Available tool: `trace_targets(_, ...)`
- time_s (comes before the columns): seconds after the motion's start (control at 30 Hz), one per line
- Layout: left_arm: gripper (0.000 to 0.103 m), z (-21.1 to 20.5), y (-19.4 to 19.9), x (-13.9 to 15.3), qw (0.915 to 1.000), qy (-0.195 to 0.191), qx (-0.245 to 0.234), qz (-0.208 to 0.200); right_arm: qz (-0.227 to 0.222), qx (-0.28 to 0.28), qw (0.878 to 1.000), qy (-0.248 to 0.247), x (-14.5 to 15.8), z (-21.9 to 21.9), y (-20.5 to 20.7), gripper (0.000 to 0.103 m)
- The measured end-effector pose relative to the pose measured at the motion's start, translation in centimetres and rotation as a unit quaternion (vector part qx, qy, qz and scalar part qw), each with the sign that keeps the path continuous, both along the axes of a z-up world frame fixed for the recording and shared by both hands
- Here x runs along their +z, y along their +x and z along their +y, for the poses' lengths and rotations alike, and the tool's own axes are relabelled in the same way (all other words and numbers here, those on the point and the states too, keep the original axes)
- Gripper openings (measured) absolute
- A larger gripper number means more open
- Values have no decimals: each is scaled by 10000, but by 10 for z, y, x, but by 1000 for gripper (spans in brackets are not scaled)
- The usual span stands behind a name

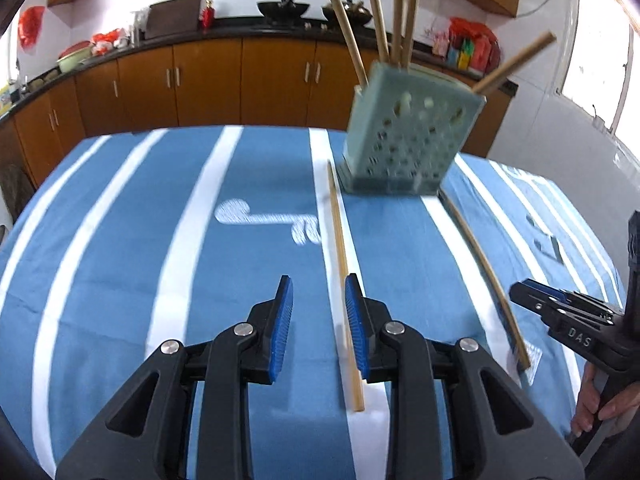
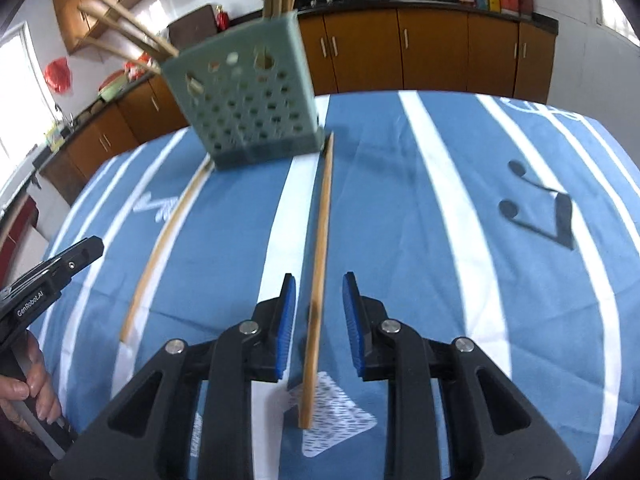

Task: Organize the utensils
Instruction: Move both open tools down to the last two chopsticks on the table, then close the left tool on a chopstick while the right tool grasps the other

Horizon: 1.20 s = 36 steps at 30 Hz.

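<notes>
A pale green perforated holder [image 1: 412, 136] [image 2: 256, 100] stands at the far side of the table with several wooden chopsticks [image 1: 376, 8] sticking out of it. Two loose chopsticks lie on the cloth in front of it. One chopstick [image 1: 342, 280] runs between the fingers of my left gripper [image 1: 319, 280], close to the right pad; that gripper is open and hovers over it. The other chopstick [image 2: 318, 280] lies between the open fingers of my right gripper [image 2: 319, 278], untouched by the pads. Each gripper appears at the edge of the other's view: right gripper [image 1: 524, 294], left gripper [image 2: 94, 246].
A blue cloth with white stripes [image 1: 120, 240] covers the table. Behind it runs a dark counter over brown cabinets [image 1: 208, 80], with woks and red bags on top. A person's hand [image 1: 600, 400] [image 2: 24, 384] holds each gripper's handle. A window is at the right.
</notes>
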<state>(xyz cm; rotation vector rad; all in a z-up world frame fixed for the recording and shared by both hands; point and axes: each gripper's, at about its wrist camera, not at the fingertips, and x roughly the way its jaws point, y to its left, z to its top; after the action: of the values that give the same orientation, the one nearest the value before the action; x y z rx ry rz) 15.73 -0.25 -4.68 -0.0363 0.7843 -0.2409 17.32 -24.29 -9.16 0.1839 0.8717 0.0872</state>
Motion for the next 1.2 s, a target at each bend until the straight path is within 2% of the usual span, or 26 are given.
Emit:
trace_targets(0.27, 28, -9, 1, -13, 9998, 60, -126, 159, 71, 22, 9995, -294, -5, 8, 6, 16)
trace_targets(0.47, 28, -20, 3, -21, 9992, 184, -228, 269, 9, 29, 9989, -460, -7, 11, 6, 15)
trace_targets(0.73, 28, -31, 5, -33, 9974, 566, -252, 371, -17, 40, 9985, -550, -8, 13, 6, 15)
trace_targets(0.8, 24, -33, 6, -33, 9970, 650, -217, 361, -20, 36, 9984, -572, -8, 13, 6, 15)
trace_targets(0.87, 13, -33, 8, -33, 9969, 680, -139, 363, -24, 27, 9982, -604, -8, 13, 6, 14)
trace_targets(0.93, 8, -30, 10, -33, 9970, 677, -23, 373, -28, -25, 9977, -682, -8, 13, 7, 9)
trace_targets(1.2, 7, -7, 23, -32, 9956, 722, 420, 428, 84, -407, 9971, -643, -7, -12, 16, 8)
